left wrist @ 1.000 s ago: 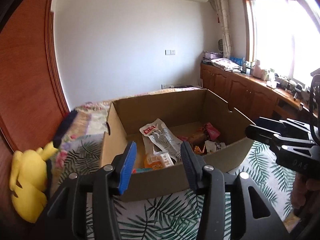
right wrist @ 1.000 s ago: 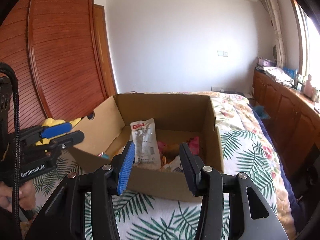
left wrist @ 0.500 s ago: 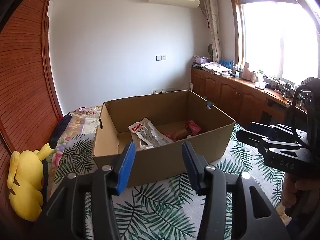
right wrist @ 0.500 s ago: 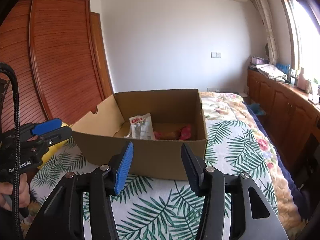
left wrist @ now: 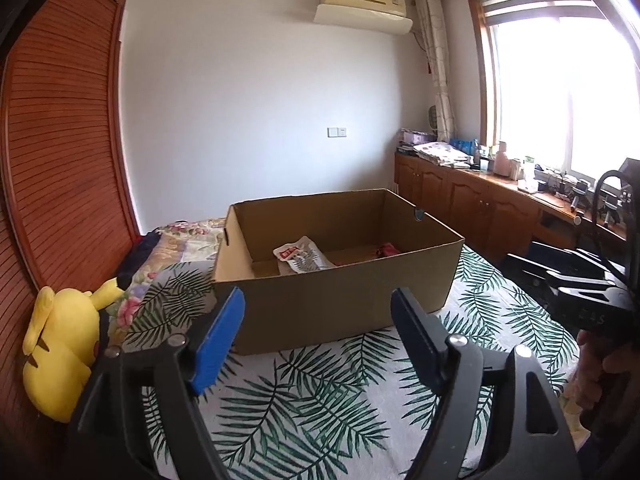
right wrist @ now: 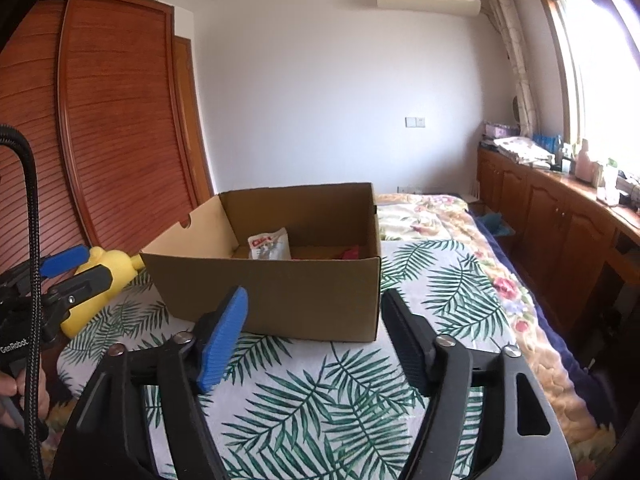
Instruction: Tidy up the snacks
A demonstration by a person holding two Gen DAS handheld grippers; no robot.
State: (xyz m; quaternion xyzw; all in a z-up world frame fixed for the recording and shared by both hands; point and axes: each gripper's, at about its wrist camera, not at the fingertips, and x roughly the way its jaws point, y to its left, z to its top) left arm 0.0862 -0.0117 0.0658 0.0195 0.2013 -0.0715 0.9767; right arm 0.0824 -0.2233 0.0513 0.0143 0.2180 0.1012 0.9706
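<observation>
**Both grippers empty and wide before the snack box**

We see the left gripper point(left wrist: 318, 326) with its fingers point(left wrist: 218, 338) standing wide apart, nothing between them; they have just been opening. The right gripper point(right wrist: 314, 330) is the same: its fingers point(right wrist: 222, 340) have just spread wide and hold nothing.

Ahead of both pairs of fingers, apart from them, the open brown cardboard box point(left wrist: 336, 300) sits on the bed's white cover printed with green palm leaves point(left wrist: 312, 404). In the left wrist view the gap between the fingers frames the box's near wall; in the right wrist view the near right corner of the box point(right wrist: 280, 292) stands just beyond the gap.

Inside the box, past the near wall, a white snack packet with a red label point(left wrist: 300, 256) lies toward the left of the floor, and a small red-pink wrapper point(left wrist: 386, 249) lies further right. More of the contents we cannot make out behind the wall.

Left of the left fingers a yellow plush toy point(left wrist: 60, 350) rests at the bed's edge, against the reddish slatted wooden wardrobe point(left wrist: 60, 152).
</observation>
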